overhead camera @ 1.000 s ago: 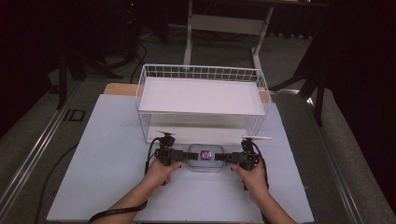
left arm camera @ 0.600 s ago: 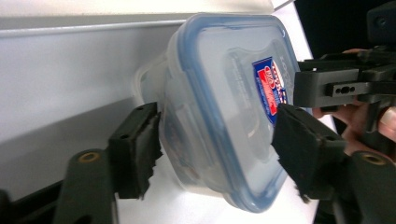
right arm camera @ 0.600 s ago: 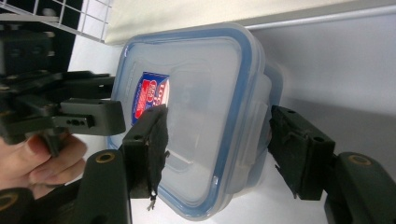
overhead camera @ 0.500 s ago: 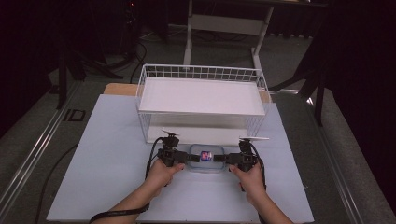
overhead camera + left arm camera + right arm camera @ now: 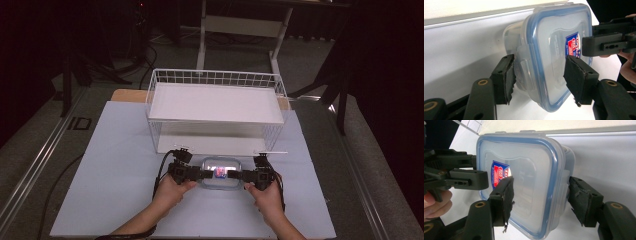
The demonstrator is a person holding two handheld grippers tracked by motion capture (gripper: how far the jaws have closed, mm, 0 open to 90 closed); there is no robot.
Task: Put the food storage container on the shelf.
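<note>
Both grippers, left gripper [image 5: 204, 174] and right gripper [image 5: 239, 175], clamp the lidded plastic container [image 5: 220, 172] near the table's front edge; uneven pull risks slippage.

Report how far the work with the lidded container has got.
Done: the blue-rimmed lid sits on the container, and the left gripper and right gripper bracket its two ends. In hand: the grip itself, jaws at the side latches. Left, probably: moving it to the wire basket shelf beyond.
</note>
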